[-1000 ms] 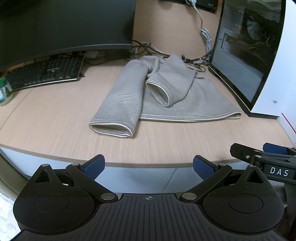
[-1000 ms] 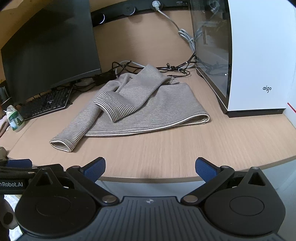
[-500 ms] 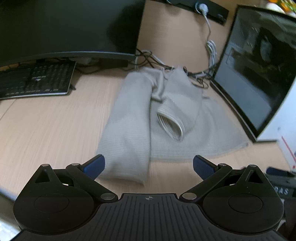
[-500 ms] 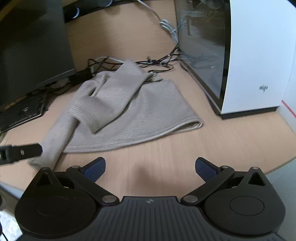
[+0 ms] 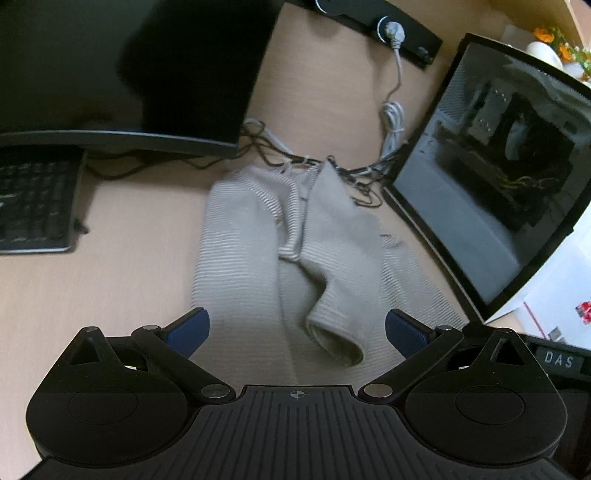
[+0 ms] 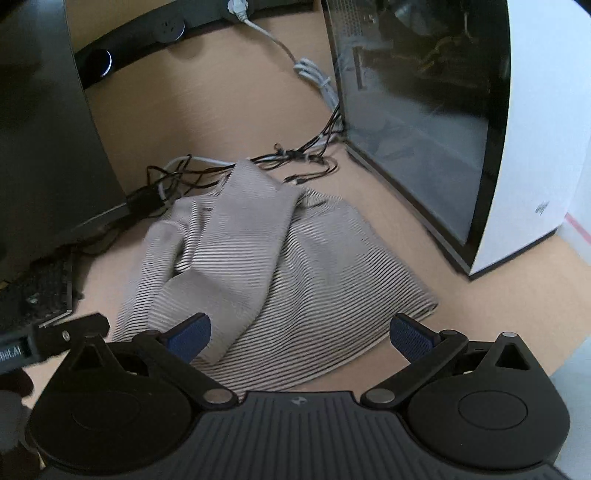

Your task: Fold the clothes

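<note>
A grey striped sweater (image 5: pixel 251 258) lies flat on the wooden desk, one sleeve stretched toward me on the left, the other sleeve folded across the body with its cuff (image 5: pixel 334 339) near my left gripper. My left gripper (image 5: pixel 297 328) is open and empty, hovering over the sweater's near part. In the right wrist view the sweater (image 6: pixel 295 273) lies below my right gripper (image 6: pixel 301 332), which is open and empty above its lower hem. The left gripper's side (image 6: pixel 55 336) shows at that view's left edge.
A dark monitor (image 5: pixel 129 66) and keyboard (image 5: pixel 33 206) stand to the left. A white glass-sided computer case (image 6: pixel 461 122) stands to the right. Tangled cables (image 6: pixel 288 158) lie behind the sweater. A power strip (image 5: pixel 373 22) runs along the back.
Both grippers have moved forward from beyond the desk's front edge to over the sweater. The sweater has not moved. Both stay open.
</note>
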Demonstrator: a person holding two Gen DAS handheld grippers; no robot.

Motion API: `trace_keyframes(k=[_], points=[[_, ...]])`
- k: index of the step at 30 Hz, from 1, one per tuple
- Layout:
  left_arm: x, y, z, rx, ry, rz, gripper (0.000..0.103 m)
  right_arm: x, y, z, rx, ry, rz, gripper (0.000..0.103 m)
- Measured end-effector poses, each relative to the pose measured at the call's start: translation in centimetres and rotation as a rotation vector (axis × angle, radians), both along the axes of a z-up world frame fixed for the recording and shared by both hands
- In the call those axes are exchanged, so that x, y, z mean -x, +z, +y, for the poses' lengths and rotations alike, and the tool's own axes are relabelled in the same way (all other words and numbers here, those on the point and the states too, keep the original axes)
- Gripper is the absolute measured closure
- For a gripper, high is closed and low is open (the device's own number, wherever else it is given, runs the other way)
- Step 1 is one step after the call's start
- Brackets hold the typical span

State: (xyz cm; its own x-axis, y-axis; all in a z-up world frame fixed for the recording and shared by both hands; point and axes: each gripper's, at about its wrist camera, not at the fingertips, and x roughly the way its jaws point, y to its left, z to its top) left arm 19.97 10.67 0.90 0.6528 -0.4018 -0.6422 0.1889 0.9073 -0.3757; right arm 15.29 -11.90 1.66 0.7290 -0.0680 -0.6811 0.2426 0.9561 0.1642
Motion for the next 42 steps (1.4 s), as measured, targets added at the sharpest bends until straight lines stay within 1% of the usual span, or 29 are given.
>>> trace_keyframes(k=[1, 4, 5, 8, 9, 11, 15, 18, 22, 24, 26, 29, 32, 33, 36, 39, 42], points=[[-0.3, -0.2, 0.3, 0.012, 0.002, 0.009, 0.0, -0.3, 0.0, 0.1, 0.006, -0.017, 0.014, 0.0], [-0.7, -0.3, 1.3, 0.041, -0.011, 0.009, 0.0, -1.5, 0.0, 0.1, -0.026, -0.035, 0.045, 0.0], [-0.9, -0.3, 1.6, 0.036, -0.012, 0.003, 0.0, -1.9, 0.1, 0.2, -0.026, -0.035, 0.043, 0.0], [-1.6, -0.7, 2.7, 0.03, 0.026, -0.01, 0.0, -3.8, 0.0, 0.9, -0.022, -0.01, 0.048, 0.0], [-1.9, -1.0, 3.1, 0.04, 0.048, 0.001, 0.0, -4.6, -0.2, 1.1, -0.025, 0.001, 0.053, 0.0], [-2.2, -1.5, 3.9, 0.075, 0.087, 0.019, 0.0, -6.2, -0.5, 1.4, -0.052, 0.026, 0.073, 0.0], [-2.5, -1.9, 4.9, 0.128, 0.113, 0.046, 0.0, -9.5, -1.3, 1.2, -0.136, 0.06, 0.1, 0.0], [-1.9, -1.5, 5.5, 0.105, 0.169, 0.016, 0.0, -11.8, -2.1, 1.0, -0.157, 0.099, 0.12, 0.0], [-1.7, -1.0, 5.0, 0.044, 0.234, 0.024, 0.0, -13.5, -4.1, 0.2, -0.174, 0.158, 0.166, 0.0], [-1.5, -0.7, 3.9, 0.034, 0.222, 0.007, 0.0, -14.0, -5.0, -0.4, -0.192, 0.185, 0.192, 0.0], [-1.6, -0.7, 2.2, 0.001, 0.182, 0.007, 0.0, -14.1, -5.7, -1.1, -0.216, 0.207, 0.212, 0.0], [-2.2, -1.4, -0.1, -0.093, 0.122, 0.011, 0.0, -14.2, -6.5, -1.9, -0.254, 0.229, 0.225, 0.0], [-3.3, -2.5, -2.0, -0.215, 0.088, 0.01, 0.0, -13.9, -6.5, -2.1, -0.251, 0.268, 0.211, 0.0], [-3.6, -2.8, -2.3, -0.234, 0.084, 0.014, 0.0, -13.7, -6.6, -2.1, -0.247, 0.28, 0.206, 0.0], [-4.8, -3.5, -2.4, -0.251, 0.069, 0.027, 0.0, -13.3, -6.7, -2.3, -0.253, 0.292, 0.182, 0.0], [-5.9, -4.3, -1.9, -0.23, 0.041, 0.057, 0.0, -13.0, -6.7, -2.7, -0.277, 0.28, 0.166, 0.0], [-6.7, -4.9, -1.1, -0.194, 0.021, 0.086, 0.0, -12.9, -6.6, -2.3, -0.249, 0.285, 0.159, 0.0]])
